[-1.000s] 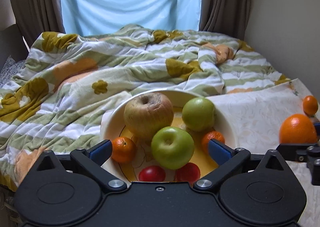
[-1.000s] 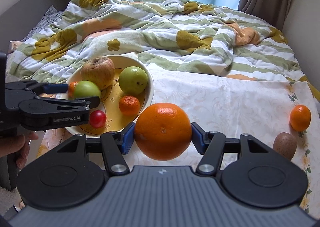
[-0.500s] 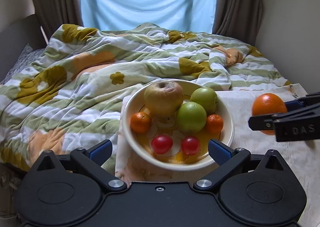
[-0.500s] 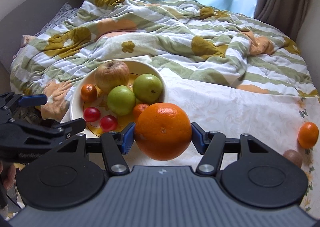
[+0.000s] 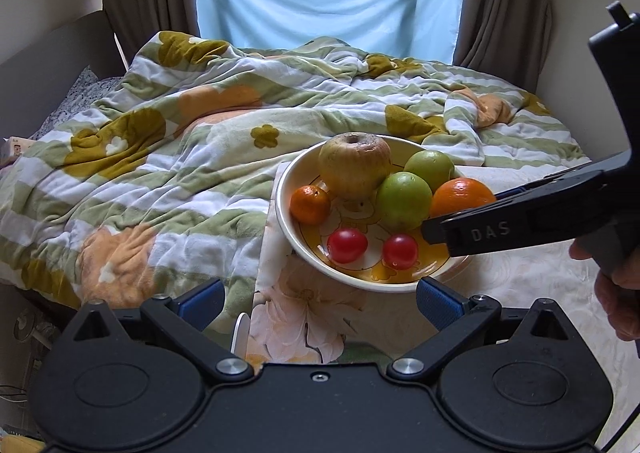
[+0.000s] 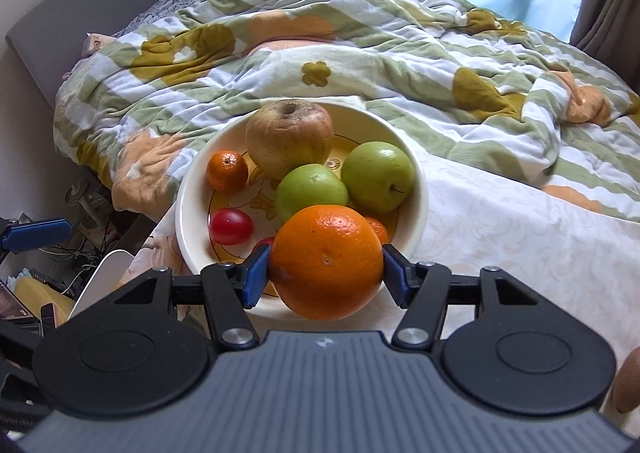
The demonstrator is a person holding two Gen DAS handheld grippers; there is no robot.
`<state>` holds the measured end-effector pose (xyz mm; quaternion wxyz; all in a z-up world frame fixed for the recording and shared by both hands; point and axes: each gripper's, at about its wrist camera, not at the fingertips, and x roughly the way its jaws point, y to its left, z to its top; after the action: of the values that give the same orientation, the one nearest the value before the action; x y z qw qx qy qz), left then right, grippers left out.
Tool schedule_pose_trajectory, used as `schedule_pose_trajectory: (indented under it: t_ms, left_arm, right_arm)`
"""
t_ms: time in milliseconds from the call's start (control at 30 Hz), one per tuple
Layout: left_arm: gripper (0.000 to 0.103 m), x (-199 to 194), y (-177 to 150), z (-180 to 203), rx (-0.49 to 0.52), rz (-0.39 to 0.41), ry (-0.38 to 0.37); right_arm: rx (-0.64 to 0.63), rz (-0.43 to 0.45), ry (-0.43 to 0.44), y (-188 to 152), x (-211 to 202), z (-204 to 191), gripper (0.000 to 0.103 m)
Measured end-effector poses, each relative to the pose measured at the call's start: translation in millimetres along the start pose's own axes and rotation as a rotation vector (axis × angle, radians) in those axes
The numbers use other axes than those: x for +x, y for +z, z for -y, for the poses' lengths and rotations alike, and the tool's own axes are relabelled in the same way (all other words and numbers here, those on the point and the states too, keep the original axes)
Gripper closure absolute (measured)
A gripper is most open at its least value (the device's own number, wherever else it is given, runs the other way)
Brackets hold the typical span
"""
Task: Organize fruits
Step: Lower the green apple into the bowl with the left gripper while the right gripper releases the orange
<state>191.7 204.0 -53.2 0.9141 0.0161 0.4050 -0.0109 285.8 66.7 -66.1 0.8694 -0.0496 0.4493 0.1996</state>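
Your big orange point(image 6: 326, 261) hides most of the small orange point(image 6: 378, 228) behind it and all but a sliver of one red tomato point(image 6: 266, 242). From your left camera, the right gripper point(image 5: 464, 213) covers the big orange's lower half and the near right side of the bowl point(image 5: 286, 181). Your right hand point(image 5: 616, 293) is cut off at the picture's edge. A brown object point(image 6: 627, 381) at the right camera's lower right edge is cropped too far to identify.
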Motion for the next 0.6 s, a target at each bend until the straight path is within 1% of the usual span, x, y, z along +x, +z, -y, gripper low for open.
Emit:
schedule_pose_trajectory:
  t_ms: [267, 300, 333, 367, 433, 600]
  left_arm:
    - [0.0, 3, -3, 3, 0.004, -0.014, 0.003]
    - [0.0, 3, -3, 3, 0.005, -0.016, 0.003]
    - [0.0, 3, -3, 3, 0.006, -0.018, 0.003]
    - [0.0, 2, -4, 4, 0.008, -0.019, 0.003]
    - [0.0, 1, -4, 5, 0.011, -0.021, 0.005]
    - [0.0, -5, -1, 7, 0.014, -0.012, 0.005]
  right_arm:
    - [-0.002, -0.019, 0.019, 1, 13, -3, 0.028]
    - [-0.001, -0.007, 0.019, 1, 11, -3, 0.026]
    - [-0.005, 0.005, 0.022, 2, 9, -3, 0.023]
    - [-0.009, 0.014, 0.015, 2, 7, -3, 0.014]
    - [-0.014, 0.022, -0.028, 3, 3, -4, 0.001]
    - [0.025, 0.021, -0.055, -1, -8, 5, 0.0]
